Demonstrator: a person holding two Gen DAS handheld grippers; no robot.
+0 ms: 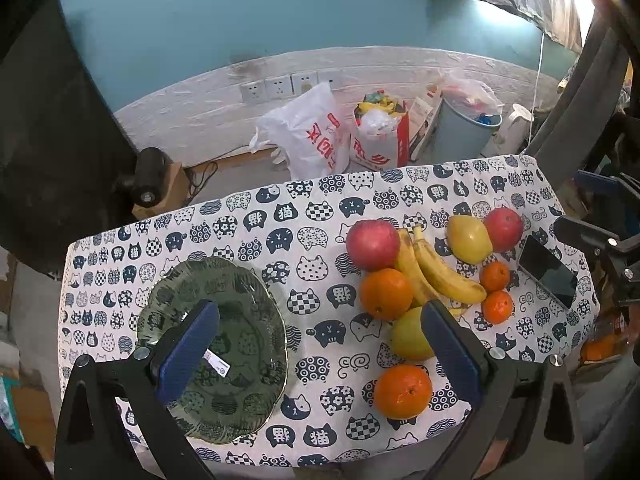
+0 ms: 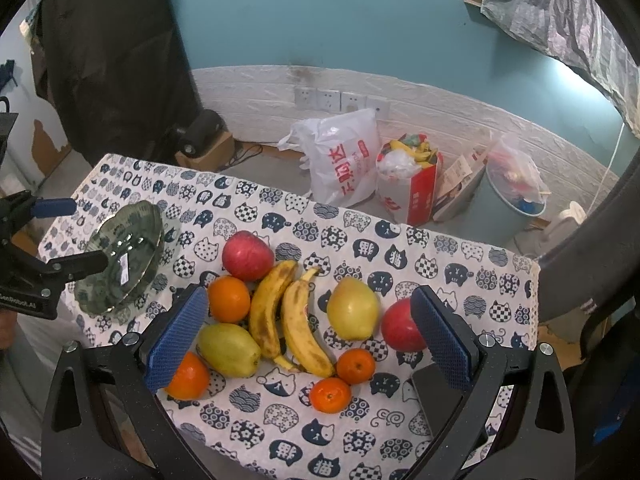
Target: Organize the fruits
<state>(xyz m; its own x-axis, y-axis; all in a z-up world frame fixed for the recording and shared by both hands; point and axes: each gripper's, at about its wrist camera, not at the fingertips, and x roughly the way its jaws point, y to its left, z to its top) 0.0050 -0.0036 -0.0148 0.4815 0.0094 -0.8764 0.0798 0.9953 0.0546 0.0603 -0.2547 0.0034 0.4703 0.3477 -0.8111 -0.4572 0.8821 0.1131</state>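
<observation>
I see my left gripper [image 1: 320, 344] with its blue-padded jaws spread wide, nothing between them. My right gripper [image 2: 310, 332] is likewise spread wide and holds nothing. Both are raised and tilted downward, well apart from each other.

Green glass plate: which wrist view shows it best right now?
Left wrist: the green glass plate lies nearly whole, close under the open left gripper. The right wrist view shows it small, at the left edge, foreshortened, partly behind a gripper finger.
</observation>
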